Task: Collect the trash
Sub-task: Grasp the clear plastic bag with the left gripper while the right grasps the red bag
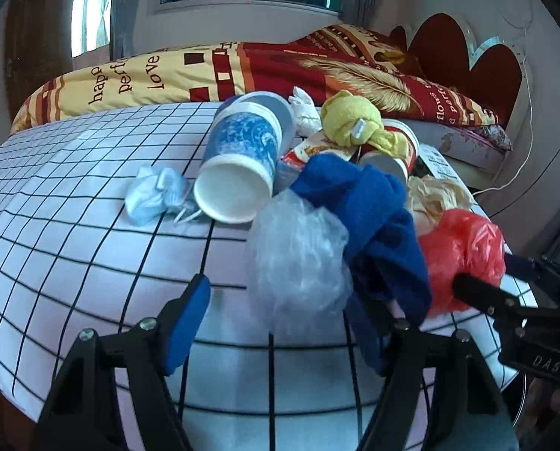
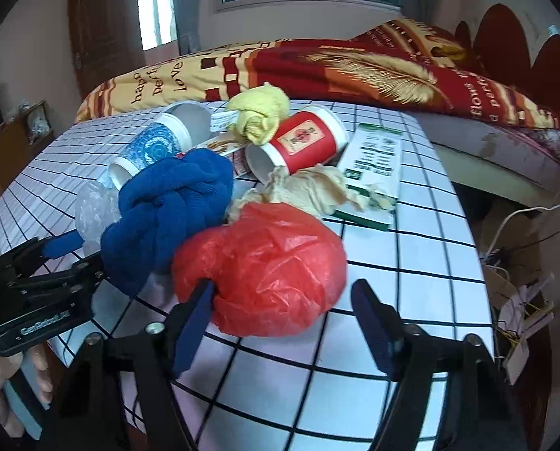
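On the checked tablecloth [image 2: 411, 263] the trash lies in one heap around a knotted blue cloth [image 2: 174, 206]: a red plastic bag [image 2: 265, 267] just to its right, a clear plastic wad [image 1: 298, 255] touching its left side, a blue paper cup [image 1: 238, 158] and a red paper cup [image 2: 302, 143] on their sides behind it, a yellow cloth [image 2: 259, 114] atop those. The left gripper [image 1: 283, 323] stands with fingers spread wide, the clear wad and the blue cloth's hanging end between them, clamped on nothing. The right gripper [image 2: 283, 319] is likewise spread apart, its left finger [image 2: 193, 323] touching the red bag, which sits between its fingers.
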{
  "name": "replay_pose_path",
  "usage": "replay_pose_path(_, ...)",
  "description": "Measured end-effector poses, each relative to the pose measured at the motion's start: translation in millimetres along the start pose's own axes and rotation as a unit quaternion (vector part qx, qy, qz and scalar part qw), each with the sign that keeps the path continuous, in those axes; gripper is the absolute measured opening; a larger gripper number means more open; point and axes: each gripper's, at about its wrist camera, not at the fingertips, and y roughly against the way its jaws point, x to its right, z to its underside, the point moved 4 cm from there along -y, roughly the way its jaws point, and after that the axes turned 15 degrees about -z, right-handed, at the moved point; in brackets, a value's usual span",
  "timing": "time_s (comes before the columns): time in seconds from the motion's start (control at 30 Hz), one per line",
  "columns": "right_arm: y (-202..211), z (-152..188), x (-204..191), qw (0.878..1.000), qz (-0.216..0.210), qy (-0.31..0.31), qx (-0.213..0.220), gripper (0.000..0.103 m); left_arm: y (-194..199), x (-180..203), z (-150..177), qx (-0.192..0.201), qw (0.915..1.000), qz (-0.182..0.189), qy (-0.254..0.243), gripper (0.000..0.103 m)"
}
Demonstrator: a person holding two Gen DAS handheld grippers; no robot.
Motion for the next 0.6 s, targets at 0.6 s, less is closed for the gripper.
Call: replay_pose_path(0.6,56.9,25.1,-15.8,0.999,-0.013,0.021,0.047,0.027,50.9,-19.9,8.6,0.042,0.9991,-0.002,-0.002,0.036)
